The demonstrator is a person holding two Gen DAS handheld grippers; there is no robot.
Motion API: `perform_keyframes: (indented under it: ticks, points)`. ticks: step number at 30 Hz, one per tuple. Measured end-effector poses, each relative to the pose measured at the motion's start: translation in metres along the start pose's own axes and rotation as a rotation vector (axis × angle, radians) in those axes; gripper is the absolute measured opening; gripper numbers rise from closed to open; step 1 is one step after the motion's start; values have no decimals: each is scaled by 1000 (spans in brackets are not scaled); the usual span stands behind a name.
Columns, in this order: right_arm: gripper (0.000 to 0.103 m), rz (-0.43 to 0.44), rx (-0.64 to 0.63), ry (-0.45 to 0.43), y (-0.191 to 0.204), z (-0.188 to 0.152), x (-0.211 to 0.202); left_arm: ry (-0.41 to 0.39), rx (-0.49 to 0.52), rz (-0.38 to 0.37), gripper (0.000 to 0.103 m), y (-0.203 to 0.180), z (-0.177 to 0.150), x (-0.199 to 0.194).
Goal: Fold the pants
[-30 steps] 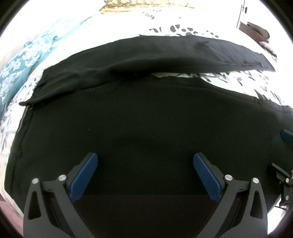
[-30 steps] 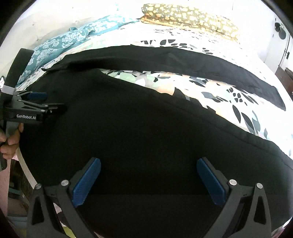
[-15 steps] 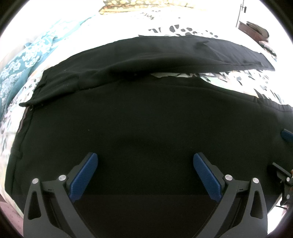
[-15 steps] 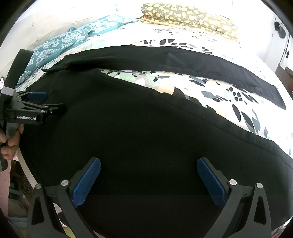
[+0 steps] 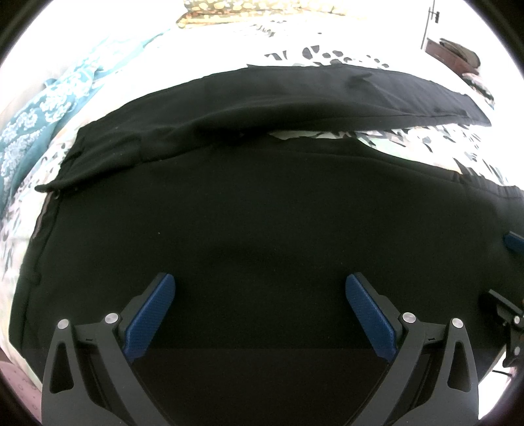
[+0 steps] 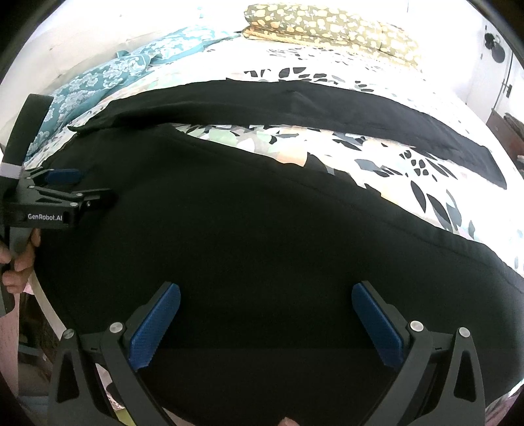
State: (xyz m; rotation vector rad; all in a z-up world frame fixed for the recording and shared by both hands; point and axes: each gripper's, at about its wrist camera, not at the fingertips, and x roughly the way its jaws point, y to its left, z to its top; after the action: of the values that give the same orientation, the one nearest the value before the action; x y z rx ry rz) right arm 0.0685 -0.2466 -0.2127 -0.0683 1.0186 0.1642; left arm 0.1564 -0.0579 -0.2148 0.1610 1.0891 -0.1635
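Note:
Black pants [image 5: 262,209] lie spread on a bed, legs apart in a V, with the waist end to the left. The near leg fills the lower half of both views [image 6: 262,236]; the far leg [image 6: 311,108] runs across the bed behind it. My left gripper [image 5: 260,285] is open and empty just above the near leg by the waist. My right gripper [image 6: 265,291] is open and empty above the same leg further right. The left gripper also shows at the left edge of the right wrist view [image 6: 62,196].
The bed has a white sheet with a leaf print [image 6: 376,164]. A teal patterned blanket [image 6: 108,75] lies at the far left. An olive patterned pillow [image 6: 330,29] sits at the head. Dark furniture [image 5: 455,55] stands at the far right.

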Motion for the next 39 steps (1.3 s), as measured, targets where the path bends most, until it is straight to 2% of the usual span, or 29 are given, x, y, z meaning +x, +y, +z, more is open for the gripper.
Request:
perform_keyframes:
  ticks: [21, 28, 39]
  points:
    - [103, -13, 9, 16, 0, 0, 0, -1, -1, 1, 103, 0, 0, 1]
    - [103, -2, -2, 50, 0, 3, -1, 32, -18, -8, 103, 3, 3, -3]
    - [103, -4, -6, 29, 2, 0, -2, 26, -6, -1, 103, 2, 0, -2]
